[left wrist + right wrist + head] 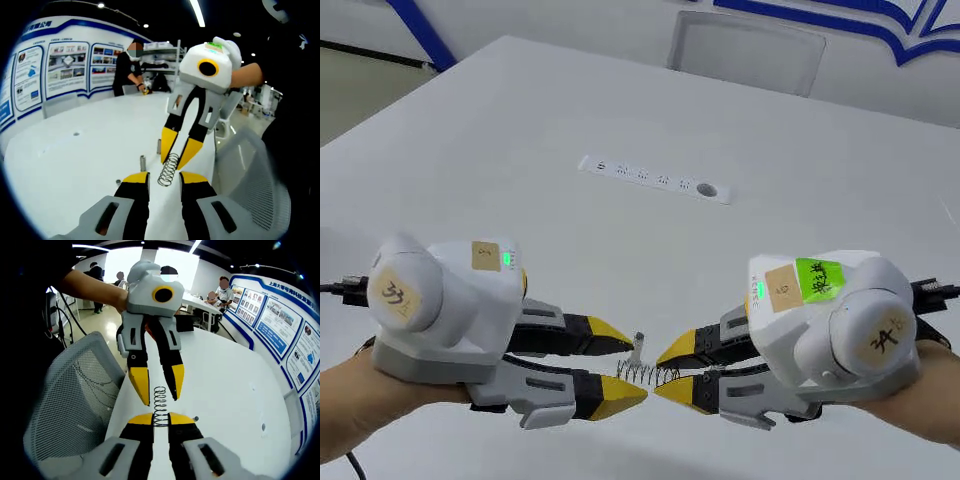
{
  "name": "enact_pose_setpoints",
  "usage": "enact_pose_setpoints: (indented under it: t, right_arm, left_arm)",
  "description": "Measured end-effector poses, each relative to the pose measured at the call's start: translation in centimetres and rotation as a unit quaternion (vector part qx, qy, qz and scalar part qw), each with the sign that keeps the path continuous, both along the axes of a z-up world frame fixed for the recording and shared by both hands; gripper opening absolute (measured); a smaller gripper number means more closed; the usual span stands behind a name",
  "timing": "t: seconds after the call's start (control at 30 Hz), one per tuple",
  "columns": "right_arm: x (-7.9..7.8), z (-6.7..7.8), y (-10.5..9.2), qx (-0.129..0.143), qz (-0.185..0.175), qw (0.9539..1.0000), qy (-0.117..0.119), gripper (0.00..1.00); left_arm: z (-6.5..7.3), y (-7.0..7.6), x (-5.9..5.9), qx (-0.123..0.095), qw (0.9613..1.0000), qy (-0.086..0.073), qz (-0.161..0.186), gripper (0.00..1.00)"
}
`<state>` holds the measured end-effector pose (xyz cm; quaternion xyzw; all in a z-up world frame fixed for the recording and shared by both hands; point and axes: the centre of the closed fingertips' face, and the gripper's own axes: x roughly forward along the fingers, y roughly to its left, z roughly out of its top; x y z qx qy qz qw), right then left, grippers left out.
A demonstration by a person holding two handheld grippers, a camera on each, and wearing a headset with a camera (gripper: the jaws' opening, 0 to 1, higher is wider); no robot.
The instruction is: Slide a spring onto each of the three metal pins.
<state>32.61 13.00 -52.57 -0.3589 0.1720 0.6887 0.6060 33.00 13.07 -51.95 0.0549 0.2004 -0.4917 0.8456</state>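
Both hands sit low in frame, tools nose to nose. The right tool (658, 375) is pinched narrow on one end of the coiled wire spring (642, 376), held level at bottom centre. The left tool (638, 369) gapes wide around the other end. Handwritten tags on both white shells can't be read. A slim metal pin (638, 346) stands upright on the white counter (520, 150), just above the spring.
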Motion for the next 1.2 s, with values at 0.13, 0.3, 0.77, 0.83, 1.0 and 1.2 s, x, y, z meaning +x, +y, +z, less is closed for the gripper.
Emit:
enact_pose_setpoints:
  t: [0.13,0.3,0.77,0.83,1.0,1.2]
  right_arm:
    - [-0.3,0.2,-0.1,0.002,0.005,1.0000,-0.005,0.11]
    - [-0.3,0.3,-0.1,0.004,0.006,0.9999,-0.007,0.11]
    - [-0.3,0.5,0.1,0.001,0.026,0.9995,-0.018,0.11]
    - [-0.4,0.5,0.1,0.001,0.032,0.9992,-0.022,0.11]
    - [-0.5,1.0,0.1,0.016,0.025,0.9995,0.004,0.12]
    - [-0.3,0.9,-0.2,0.026,0.015,0.9991,0.028,0.15]
  left_arm:
    - [-0.1,-0.2,-0.2,-0.001,1.0000,0.006,-0.002,0.21]
    - [-0.2,-0.2,-0.2,0.009,0.9999,0.005,-0.005,0.15]
    - [-0.1,-0.3,-0.4,0.043,0.9982,-0.034,-0.024,0.10]
    - [-0.1,-0.3,-0.4,0.045,0.9980,-0.034,-0.028,0.10]
    - [-0.3,-0.2,-0.7,0.057,0.9969,-0.035,-0.041,0.10]
    - [-0.1,-0.2,-0.9,0.058,0.9963,-0.039,-0.049,0.10]
